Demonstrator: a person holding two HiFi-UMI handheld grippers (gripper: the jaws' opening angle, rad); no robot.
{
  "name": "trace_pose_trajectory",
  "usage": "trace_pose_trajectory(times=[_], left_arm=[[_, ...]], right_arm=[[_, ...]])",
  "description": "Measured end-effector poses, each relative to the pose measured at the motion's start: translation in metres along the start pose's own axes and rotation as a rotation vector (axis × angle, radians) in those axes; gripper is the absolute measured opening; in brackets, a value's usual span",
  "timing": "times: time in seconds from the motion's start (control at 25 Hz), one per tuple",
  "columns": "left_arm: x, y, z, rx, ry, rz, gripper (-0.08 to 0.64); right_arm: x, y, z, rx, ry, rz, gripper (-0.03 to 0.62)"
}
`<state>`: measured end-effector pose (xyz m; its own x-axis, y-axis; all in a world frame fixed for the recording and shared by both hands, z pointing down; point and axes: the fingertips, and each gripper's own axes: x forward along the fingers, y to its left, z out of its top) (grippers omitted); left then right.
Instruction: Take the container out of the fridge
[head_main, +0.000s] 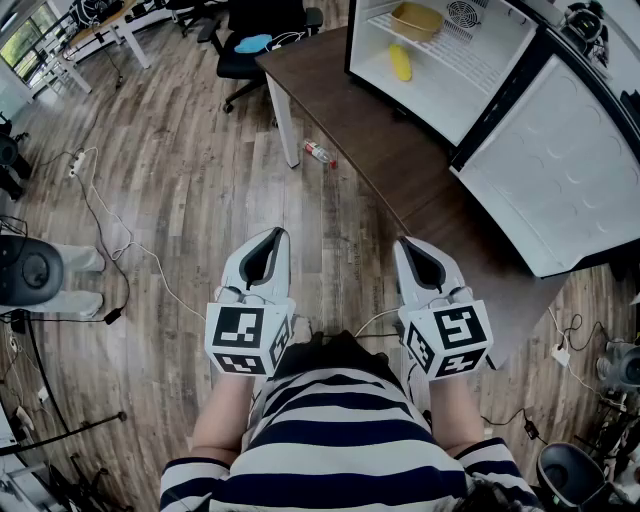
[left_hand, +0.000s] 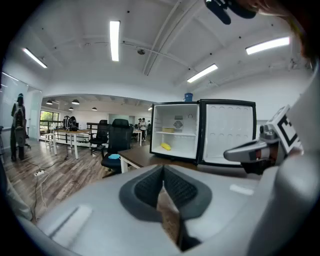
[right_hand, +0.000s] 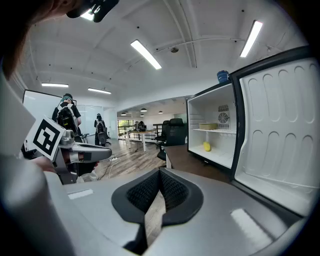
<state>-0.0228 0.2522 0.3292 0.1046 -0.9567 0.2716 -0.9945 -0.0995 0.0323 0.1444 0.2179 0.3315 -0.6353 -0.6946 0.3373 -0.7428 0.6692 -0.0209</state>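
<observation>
2 tools are shown: the grey left gripper (head_main: 268, 243) and the grey right gripper (head_main: 421, 256). Each has its jaws pressed together on nothing. They are held level, side by side and close to the striped torso, pointing forward, which reads as a ready pose before any reach. They are well apart from the small white fridge (head_main: 480, 78) on the dark brown table (head_main: 380, 150). The white fridge door (head_main: 560, 170) stands wide open, presumably for clear access. The shallow tan rectangular container (head_main: 417, 20) sits on the upper shelf, above a yellow oblong item (head_main: 399, 62). Judged stage: approach not yet begun.
</observation>
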Motion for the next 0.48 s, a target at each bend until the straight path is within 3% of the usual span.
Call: trace_pose_trajectory(times=[0.48], left_arm=[[0.002,0.028,-0.002,-0.014,-0.002,-0.029,0.0]], right_arm=[[0.024,0.021,0.0,0.0,0.037,0.017,-0.003]])
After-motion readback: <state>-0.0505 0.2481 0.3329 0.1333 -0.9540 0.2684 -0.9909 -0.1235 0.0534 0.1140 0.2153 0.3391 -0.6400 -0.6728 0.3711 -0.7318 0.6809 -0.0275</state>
